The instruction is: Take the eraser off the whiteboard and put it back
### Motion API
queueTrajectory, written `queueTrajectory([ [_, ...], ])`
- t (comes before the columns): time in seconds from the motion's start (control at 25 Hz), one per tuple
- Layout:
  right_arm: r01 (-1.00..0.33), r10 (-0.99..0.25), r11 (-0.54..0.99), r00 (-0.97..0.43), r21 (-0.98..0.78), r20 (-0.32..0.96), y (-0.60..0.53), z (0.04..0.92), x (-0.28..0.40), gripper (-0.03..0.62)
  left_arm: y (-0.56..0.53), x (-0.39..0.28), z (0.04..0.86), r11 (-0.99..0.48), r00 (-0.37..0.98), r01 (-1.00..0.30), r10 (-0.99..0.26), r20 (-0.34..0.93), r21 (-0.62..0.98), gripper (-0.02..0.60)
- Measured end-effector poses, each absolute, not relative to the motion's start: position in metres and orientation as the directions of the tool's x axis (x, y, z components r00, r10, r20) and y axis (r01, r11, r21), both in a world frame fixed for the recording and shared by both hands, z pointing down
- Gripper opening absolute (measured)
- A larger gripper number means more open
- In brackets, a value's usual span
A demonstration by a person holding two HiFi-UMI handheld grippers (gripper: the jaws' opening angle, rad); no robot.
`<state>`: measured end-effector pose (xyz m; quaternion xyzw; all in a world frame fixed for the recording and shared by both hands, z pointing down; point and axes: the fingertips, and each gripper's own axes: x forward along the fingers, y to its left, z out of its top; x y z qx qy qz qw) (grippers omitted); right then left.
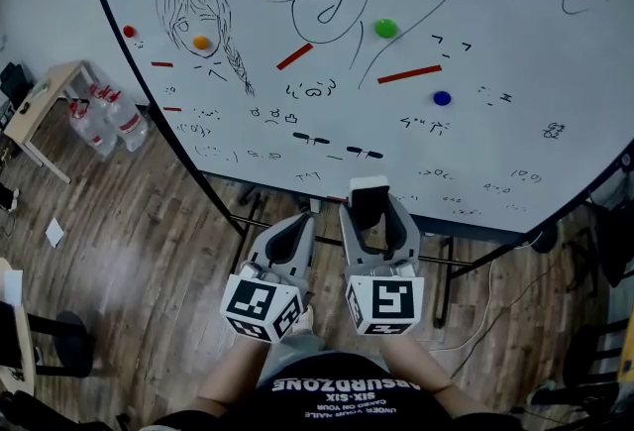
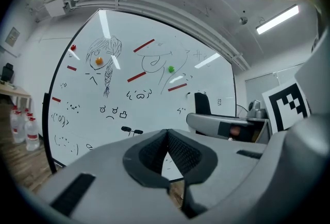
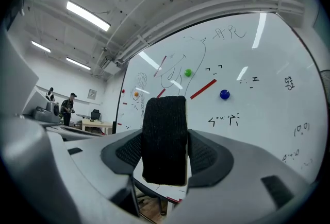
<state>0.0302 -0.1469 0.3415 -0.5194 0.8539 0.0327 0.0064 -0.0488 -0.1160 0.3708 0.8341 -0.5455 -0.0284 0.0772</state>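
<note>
The eraser (image 1: 369, 199), black felt on a white body, sits upright between the jaws of my right gripper (image 1: 369, 213), which is shut on it just in front of the whiteboard's (image 1: 475, 152) lower edge. In the right gripper view the eraser (image 3: 165, 138) fills the gap of that gripper (image 3: 165, 153), pads pressed on both its sides, with the whiteboard (image 3: 252, 109) behind. My left gripper (image 1: 302, 221) hangs beside it, slightly lower and further left. Its pads meet at the tips with nothing held (image 2: 166, 133). From the left gripper view the eraser (image 2: 201, 103) shows off to the right.
Round magnets sit on the board: green (image 1: 385, 28), blue (image 1: 442, 98), orange (image 1: 201, 43), red (image 1: 129, 31), plus red strips (image 1: 408, 74). Water bottles (image 1: 109, 117) and a wooden desk (image 1: 40, 107) stand left on the wood floor. The board's stand bars (image 1: 446, 261) run below.
</note>
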Motion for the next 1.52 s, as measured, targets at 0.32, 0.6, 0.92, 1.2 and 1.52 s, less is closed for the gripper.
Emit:
queueTrajectory([
  [0.32,-0.88,-0.881,0.472,-0.473,0.047,-0.006,-0.132,0.36,0.043,0.249,-0.107,-0.036,0.374,-0.399,0.41,-0.904,-0.911,0.049,0.151,0.006],
  [0.6,-0.871,-0.871,0.491,-0.491,0.038,0.004,-0.121,0.369,0.051,0.249,-0.096,-0.028,0.38,-0.39,0.402,-0.909,-0.914,0.064,0.146,0.006],
  [0.92,-0.865,-0.866,0.501,-0.5,0.041,0.013,-0.114,0.375,0.055,0.249,-0.088,-0.025,0.382,-0.381,0.393,-0.914,-0.917,0.07,0.141,0.006],
  [1.2,-0.864,-0.865,0.501,-0.501,0.043,0.016,-0.112,0.376,0.058,0.249,-0.086,-0.024,0.383,-0.379,0.392,-0.915,-0.917,0.073,0.139,0.006],
  [1.52,-0.863,-0.864,0.504,-0.503,0.047,0.017,-0.114,0.376,0.057,0.249,-0.087,-0.025,0.384,-0.375,0.387,-0.916,-0.919,0.073,0.142,0.006],
])
